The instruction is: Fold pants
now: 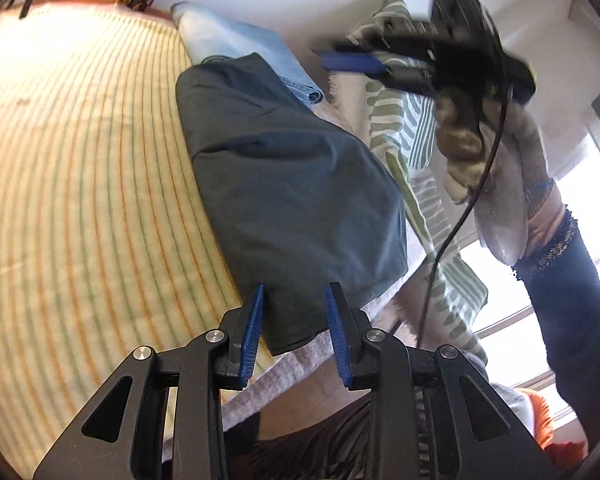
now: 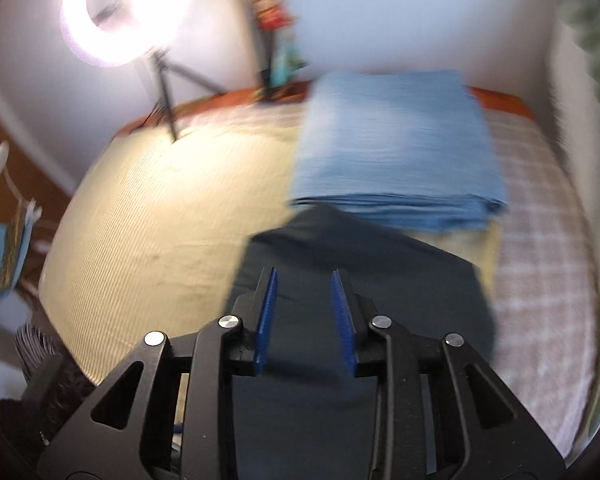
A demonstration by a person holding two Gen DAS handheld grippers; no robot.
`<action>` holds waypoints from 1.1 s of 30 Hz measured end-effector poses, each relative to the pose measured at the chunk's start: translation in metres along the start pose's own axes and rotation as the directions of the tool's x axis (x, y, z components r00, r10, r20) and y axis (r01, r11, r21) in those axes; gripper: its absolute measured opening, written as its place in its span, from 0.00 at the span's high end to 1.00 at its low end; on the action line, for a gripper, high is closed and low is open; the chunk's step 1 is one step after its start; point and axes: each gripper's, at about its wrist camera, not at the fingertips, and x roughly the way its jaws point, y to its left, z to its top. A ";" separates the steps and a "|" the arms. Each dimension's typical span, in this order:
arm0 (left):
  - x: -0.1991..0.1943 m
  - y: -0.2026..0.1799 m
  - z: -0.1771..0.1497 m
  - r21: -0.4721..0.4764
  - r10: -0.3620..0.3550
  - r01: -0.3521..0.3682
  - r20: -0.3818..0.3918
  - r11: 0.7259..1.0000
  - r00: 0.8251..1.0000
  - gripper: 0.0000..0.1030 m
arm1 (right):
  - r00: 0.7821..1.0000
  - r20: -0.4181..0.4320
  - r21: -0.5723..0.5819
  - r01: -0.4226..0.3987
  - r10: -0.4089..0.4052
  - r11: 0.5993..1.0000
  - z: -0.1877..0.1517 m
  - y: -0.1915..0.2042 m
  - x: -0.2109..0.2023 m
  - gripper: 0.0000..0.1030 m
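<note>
The dark folded pants (image 1: 296, 184) lie on a bed, on its pale striped cover (image 1: 80, 168), with their far end touching a stack of folded light blue jeans (image 2: 396, 152) that sits farther back near the wall. In the left wrist view the left gripper (image 1: 295, 332) hovers at the near end of the pants, its blue fingers (image 1: 251, 332) parted with nothing pressed between them; the cloth's near corner shows in the gap but lies below it, not clamped. In the right wrist view the right gripper (image 2: 306, 320) hangs over the middle of the pants, angled downward, and its blue fingers (image 2: 266, 320) likewise stand apart and released, with only the dark fabric seen beneath. That picture is blurred. The left wrist view also shows the right gripper up to the right, held in a gloved hand (image 1: 472, 148) with a dark sleeve (image 1: 568, 304) and a black cable (image 1: 460, 216) trailing from it. Beside the bed on the right lies a green and white striped cloth (image 1: 396, 120). A lit ring light (image 2: 120, 12) on a tripod stands at the far left, and a pink checked blanket (image 2: 540, 240) covers the bed's right side.
</note>
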 end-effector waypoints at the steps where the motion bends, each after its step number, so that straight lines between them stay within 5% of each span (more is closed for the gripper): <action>1: 0.002 0.001 -0.001 -0.004 -0.004 0.004 0.005 1.000 1.000 0.72 | 1.000 -0.022 -0.015 -0.004 0.004 1.000 0.004 0.012 0.009 0.69; 9: 0.015 0.012 -0.005 -0.031 -0.048 0.050 0.053 0.998 0.997 0.74 | 0.972 -0.209 -0.155 0.079 -0.111 0.985 0.022 0.086 0.099 0.63; 13: 0.013 0.016 -0.007 -0.030 -0.065 0.067 0.065 0.997 0.996 0.74 | 0.921 -0.253 -0.284 0.224 -0.298 0.933 0.020 0.107 0.135 0.63; 19: 0.012 0.020 -0.009 -0.019 -0.075 0.077 0.076 0.997 0.994 0.85 | 0.856 -0.278 -0.380 0.318 -0.435 0.868 0.011 0.110 0.154 0.63; 20: 0.011 0.021 -0.008 -0.020 -0.077 0.078 0.077 0.997 0.994 0.86 | 0.850 -0.270 -0.394 0.331 -0.452 0.857 0.009 0.111 0.156 0.75; 21: 0.011 0.021 -0.007 -0.022 -0.084 0.086 0.078 0.996 0.993 0.88 | 0.847 -0.267 -0.398 0.336 -0.459 0.853 0.008 0.110 0.157 0.87; 24: 0.010 0.016 -0.007 -0.005 -0.097 0.098 0.077 0.995 0.992 0.96 | 0.860 -0.264 -0.387 0.321 -0.437 0.865 0.005 0.106 0.156 0.92; 32: 0.006 -0.011 -0.015 0.077 -0.111 0.105 0.069 0.991 0.991 0.98 | 0.883 -0.242 -0.355 0.305 -0.403 0.883 0.002 0.103 0.146 0.95; 33: 0.002 -0.010 -0.014 0.068 -0.102 0.097 0.075 0.993 0.992 0.93 | 0.886 -0.239 -0.351 0.302 -0.397 0.886 0.002 0.102 0.144 0.95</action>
